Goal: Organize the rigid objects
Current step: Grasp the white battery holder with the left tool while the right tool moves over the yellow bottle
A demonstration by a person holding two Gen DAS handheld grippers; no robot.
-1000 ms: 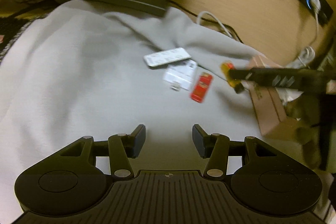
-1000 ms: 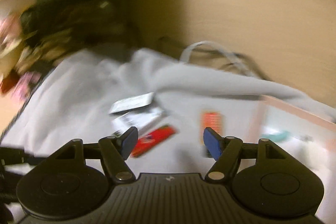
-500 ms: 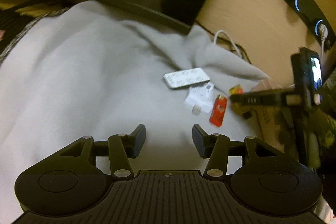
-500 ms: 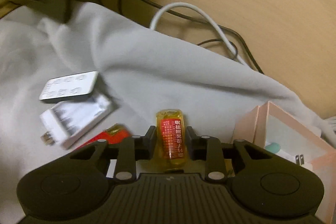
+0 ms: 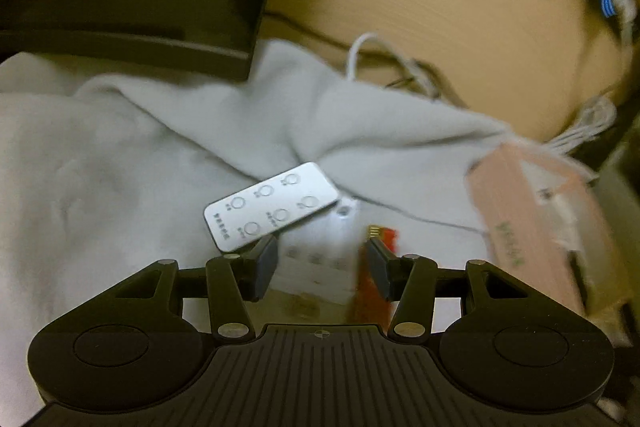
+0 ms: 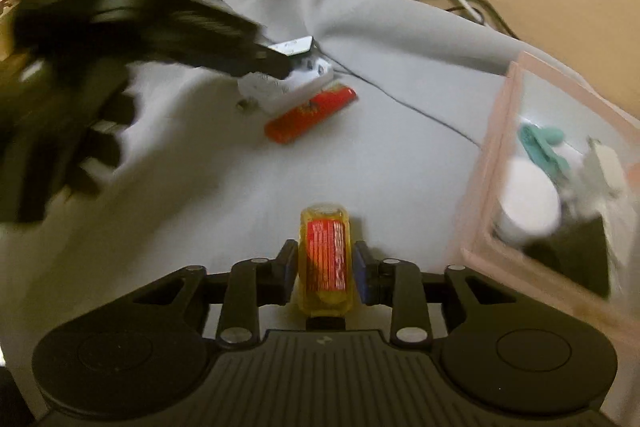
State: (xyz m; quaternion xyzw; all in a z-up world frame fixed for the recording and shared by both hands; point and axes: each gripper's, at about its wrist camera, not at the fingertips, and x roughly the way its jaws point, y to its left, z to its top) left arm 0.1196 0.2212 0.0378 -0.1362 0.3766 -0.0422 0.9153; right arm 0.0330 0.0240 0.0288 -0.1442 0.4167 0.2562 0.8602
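The right gripper (image 6: 325,273) has a yellow lighter (image 6: 325,263) between its jaws, which are opening at this moment. The lighter stands with its long axis running straight out along the fingers, its red label facing the camera. The pads sit close against its 2 sides, though whether they press on it is hard to tell. Below it lies the grey blanket (image 6: 360,155). Just to the right, the pink box (image 6: 486,163) stands with its near wall beside the gripper and already holds a white round lid, a teal clip and other small pieces. I judge the coming move turns on that short sideways reach: the box lies to the right of the lighter, so the right hand is the nearer for the drop.

Farther out on the blanket, the red lighter (image 6: 310,115) lies slanted, its long axis running from lower left to upper right, touching the white adapter (image 6: 292,85) beside it.

The left gripper (image 5: 320,263) is half open with nothing clamped, and it hovers over this cluster. The white adapter (image 5: 320,255) shows between its fingers, the red lighter (image 5: 376,291) sits by the right finger, and the silver remote (image 5: 272,211) lies slanted just beyond the left fingertip. The left hand is therefore the nearer to these 3 things. Beyond them, a white cable (image 5: 360,55) loops against the wooden wall.
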